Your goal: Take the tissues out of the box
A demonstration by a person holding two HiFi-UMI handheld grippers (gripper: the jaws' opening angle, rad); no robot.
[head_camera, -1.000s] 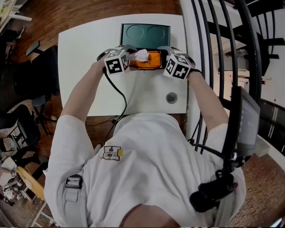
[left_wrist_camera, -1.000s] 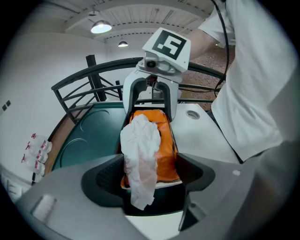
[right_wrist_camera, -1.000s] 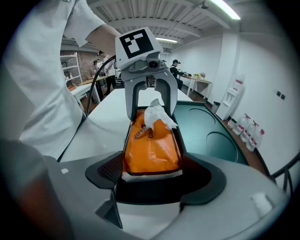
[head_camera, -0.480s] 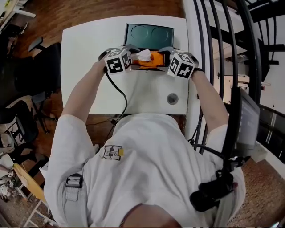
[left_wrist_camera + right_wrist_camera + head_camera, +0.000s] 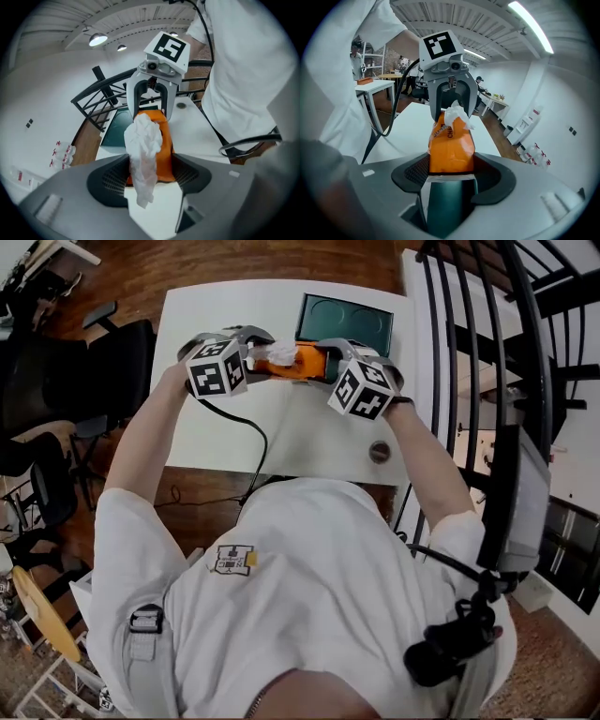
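One orange box (image 5: 450,150) (crumpled white tissue (image 5: 143,140))

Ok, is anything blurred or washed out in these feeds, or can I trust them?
Head view: sharp, but fisheye bends the railing; white table bright, not blown out. Left gripper view: the tissue close up looks slightly soft, ceiling lamp glares. Right gripper view: orange tissue pack crisp, ceiling light strip flares, corners dark.

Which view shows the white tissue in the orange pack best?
Left gripper view: the tissue fills the middle, in front of the orange pack. Right gripper view shows only its tuft; head view, a white speck.
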